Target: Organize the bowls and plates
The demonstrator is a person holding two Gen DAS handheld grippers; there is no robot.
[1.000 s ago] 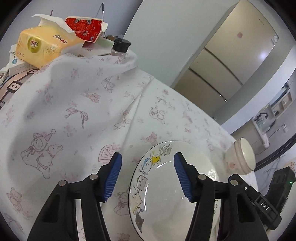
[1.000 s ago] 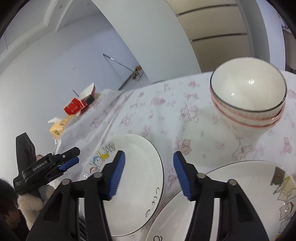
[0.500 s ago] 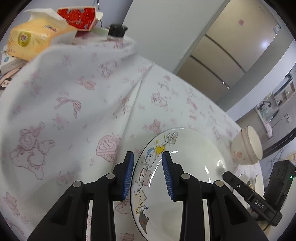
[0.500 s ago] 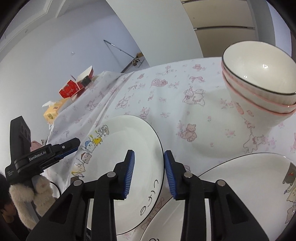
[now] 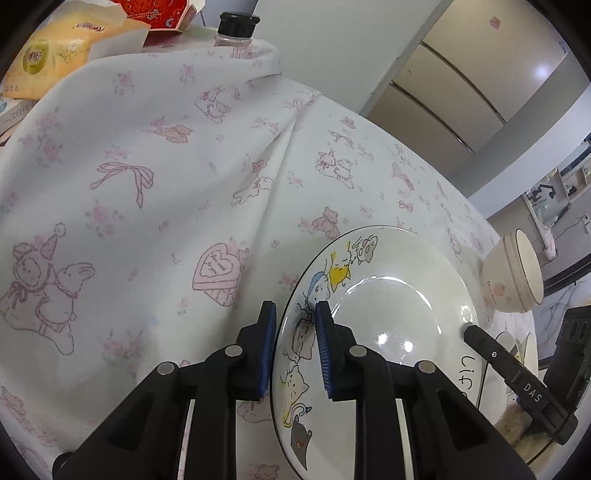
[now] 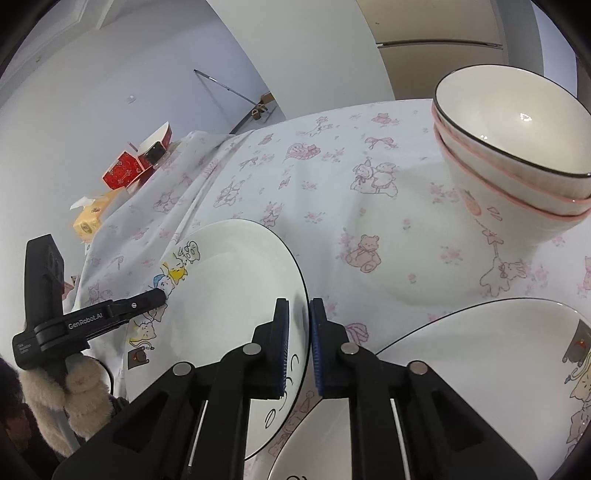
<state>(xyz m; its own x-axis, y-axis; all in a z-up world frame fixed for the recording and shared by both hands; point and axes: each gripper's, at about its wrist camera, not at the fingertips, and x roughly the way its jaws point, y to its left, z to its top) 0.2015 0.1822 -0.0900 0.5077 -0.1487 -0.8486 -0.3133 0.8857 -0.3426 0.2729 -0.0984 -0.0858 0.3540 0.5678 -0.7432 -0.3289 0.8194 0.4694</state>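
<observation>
Since the earlier frames, both sets of jaws have just been closing, and the rim of the cartoon plate (image 5: 373, 325) is now between them on both sides. The left hand-held gripper (image 5: 295, 325) is also seen lower and nearer the plate than before.

The plate is still on the desk (image 5: 147, 166), which is covered with a white cloth with pink bears and bows. It is held at two edges. The left hand-held gripper is almost closed, and its blue pads (image 5: 267, 347) are pressed on the edge with the little cat pictures. The right hand-held gripper (image 6: 298, 332) is almost fully closed too, and the thin black-lined rim on the other side is pinched between its pads (image 6: 282, 343).

To do this step well, the plate should be lifted flat, with both sides raised together. If one side is lifted faster, the plate could be tipped and could slip out, because the rim is smooth and thin. The grip should be kept firm but not twisted.

A second plate (image 6: 480, 369) lies just beside the first one, on the right, and seems to be partly under its edge. It is likely meant to be the place where the first plate is stacked. Two stacked bowls (image 6: 517, 155) stand farther back on the desk and should not be bumped. A tissue pack (image 5: 55, 55), a red box (image 5: 155, 14) and a bottle (image 5: 236, 33) sit at the far end, well apart from the plates.
</observation>
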